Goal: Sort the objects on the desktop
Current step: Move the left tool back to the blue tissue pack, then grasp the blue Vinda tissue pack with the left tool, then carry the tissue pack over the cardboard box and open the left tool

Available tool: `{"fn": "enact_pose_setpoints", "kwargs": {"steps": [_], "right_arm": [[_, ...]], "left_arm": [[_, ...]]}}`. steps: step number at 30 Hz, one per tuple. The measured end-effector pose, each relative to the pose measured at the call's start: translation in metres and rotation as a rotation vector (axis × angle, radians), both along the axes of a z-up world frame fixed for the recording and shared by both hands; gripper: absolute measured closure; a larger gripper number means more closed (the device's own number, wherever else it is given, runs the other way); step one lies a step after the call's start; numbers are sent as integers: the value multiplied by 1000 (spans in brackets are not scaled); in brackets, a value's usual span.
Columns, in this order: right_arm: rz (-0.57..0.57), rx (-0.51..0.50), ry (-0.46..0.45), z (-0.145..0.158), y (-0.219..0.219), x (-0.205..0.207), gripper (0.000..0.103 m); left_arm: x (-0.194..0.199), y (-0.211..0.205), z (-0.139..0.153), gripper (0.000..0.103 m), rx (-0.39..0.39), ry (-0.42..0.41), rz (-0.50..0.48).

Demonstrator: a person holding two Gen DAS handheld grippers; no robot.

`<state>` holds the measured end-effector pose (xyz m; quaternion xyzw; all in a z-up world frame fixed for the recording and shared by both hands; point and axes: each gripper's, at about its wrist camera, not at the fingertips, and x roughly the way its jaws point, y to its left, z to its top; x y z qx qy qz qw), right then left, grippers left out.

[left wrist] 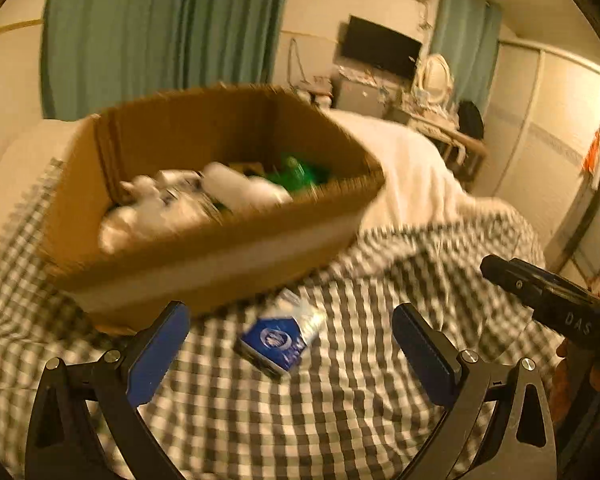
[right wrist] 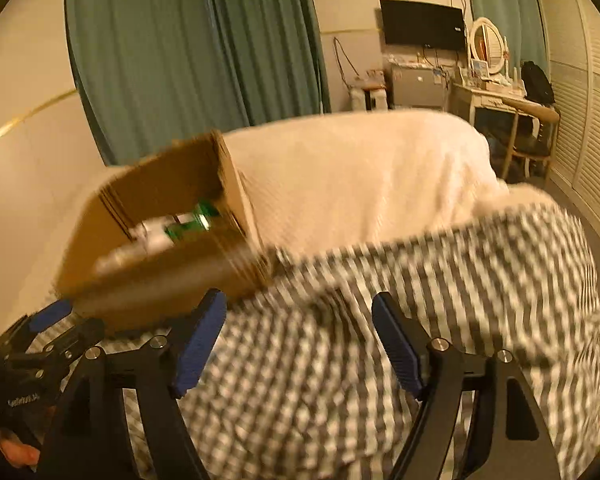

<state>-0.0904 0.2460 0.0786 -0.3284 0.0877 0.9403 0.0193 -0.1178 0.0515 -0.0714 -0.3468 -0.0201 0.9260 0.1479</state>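
Cardboard box [left wrist: 204, 256] on checked cloth [left wrist: 340, 400], open-topped, already stocked with blurred white bottles and something green; blue-and-white packet [left wrist: 280, 340] lying flat on the cloth just in front of the box, squarely between the left gripper [left wrist: 290, 340] pads; left jaws spread wide, clamped on nothing; right gripper [right wrist: 296, 336] also parted and empty, over bare cloth beside the box corner; packet looks thin, glossy, crinkly at one end; likely risks: pinching cloth along with the packet, or slipping off its slick film.
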Motion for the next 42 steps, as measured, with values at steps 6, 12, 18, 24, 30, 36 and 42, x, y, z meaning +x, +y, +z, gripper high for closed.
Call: {"fn": "enact_pose_setpoints", "kwargs": {"steps": [6, 12, 18, 24, 30, 36, 42], "right_arm": [[-6, -97, -80, -37, 12, -3, 28], [36, -59, -88, -38, -3, -4, 28], [49, -24, -113, -45, -10, -4, 28], [18, -30, -138, -54, -5, -6, 28], [-23, -26, -149, -57, -9, 2, 28], [-7, -49, -104, -42, -21, 21, 28], [24, -76, -24, 0, -29, 21, 28]], "left_arm": [[-20, 30, -42, 0, -151, -34, -29], [-52, 37, -71, 0, -185, -143, -14], [-73, 27, -100, 0, -142, -238, 25], [-67, 20, -98, 31, -94, -241, 10], [-49, 9, -89, 38, -19, -238, 16], [-11, -5, -45, 38, 43, -142, 26], [-5, -25, 35, 38, 114, -5, 79]]}}
